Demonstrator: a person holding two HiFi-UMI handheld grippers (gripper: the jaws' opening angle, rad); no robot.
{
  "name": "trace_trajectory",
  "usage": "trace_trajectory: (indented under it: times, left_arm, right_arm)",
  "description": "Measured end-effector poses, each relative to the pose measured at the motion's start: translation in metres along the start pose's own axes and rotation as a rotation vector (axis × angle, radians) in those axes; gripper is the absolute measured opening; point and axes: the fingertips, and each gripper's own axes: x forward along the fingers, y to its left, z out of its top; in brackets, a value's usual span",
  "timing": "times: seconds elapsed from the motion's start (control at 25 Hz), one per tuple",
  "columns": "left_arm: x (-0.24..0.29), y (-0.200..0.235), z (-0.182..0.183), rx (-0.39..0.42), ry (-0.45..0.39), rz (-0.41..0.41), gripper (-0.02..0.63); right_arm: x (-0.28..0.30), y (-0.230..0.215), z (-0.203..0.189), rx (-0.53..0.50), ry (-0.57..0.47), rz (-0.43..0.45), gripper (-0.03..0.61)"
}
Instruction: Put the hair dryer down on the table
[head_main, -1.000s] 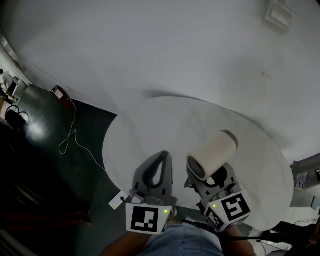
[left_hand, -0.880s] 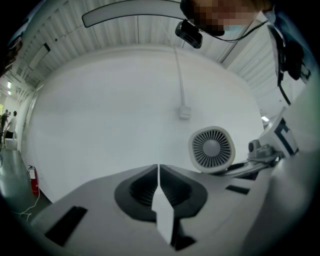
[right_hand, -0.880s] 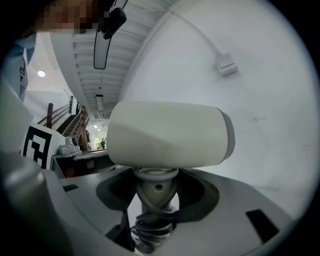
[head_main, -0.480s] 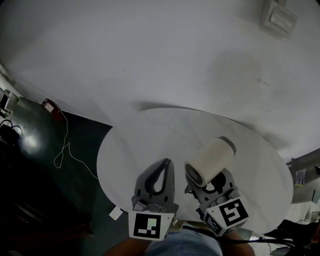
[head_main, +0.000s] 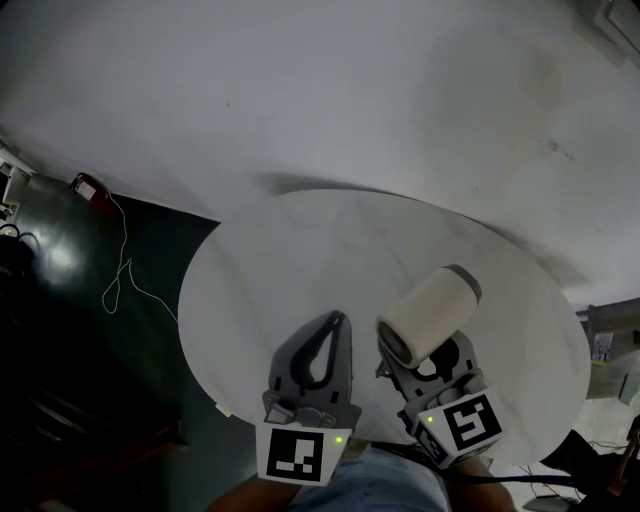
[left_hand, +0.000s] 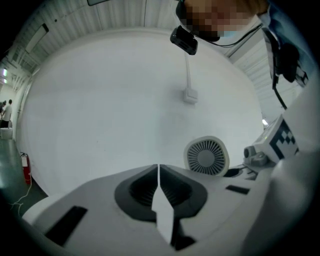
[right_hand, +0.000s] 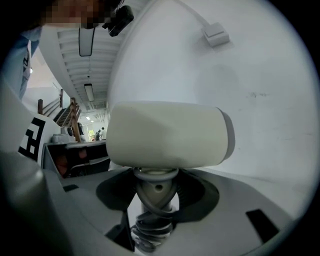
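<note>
Firmly, the right gripper (right_hand: 155, 202) has its jaws clamped on the narrow handle (right_hand: 156, 186) of the hair dryer (right_hand: 165, 134). The rigid, smooth barrel looks top-heavy, held over the table (head_main: 290, 250). The left gripper (left_hand: 158, 169) is closed and empty.

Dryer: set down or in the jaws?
In the jaws: the right gripper clamps the dryer by its handle, barrel above, over the table, not lying on it.

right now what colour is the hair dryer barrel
Cream, with a grey band at one end; the hair dryer shows best in the right gripper view.
</note>
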Motion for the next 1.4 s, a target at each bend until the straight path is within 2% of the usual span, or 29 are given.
trace_trajectory:
  times: [0.68, 1.4]
  left_arm:
    - [0.044, 0.03, -0.039, -0.049, 0.098, 0.013, 0.017]
    - [0.071, 0.049, -0.06, -0.088, 0.142, 0.036, 0.017]
  right_arm:
    - [0.053, -0.024, -0.039, 0.06, 0.12, 0.005, 0.222]
    - [0.088, -0.035, -0.057, 0.076, 0.162, 0.034, 0.222]
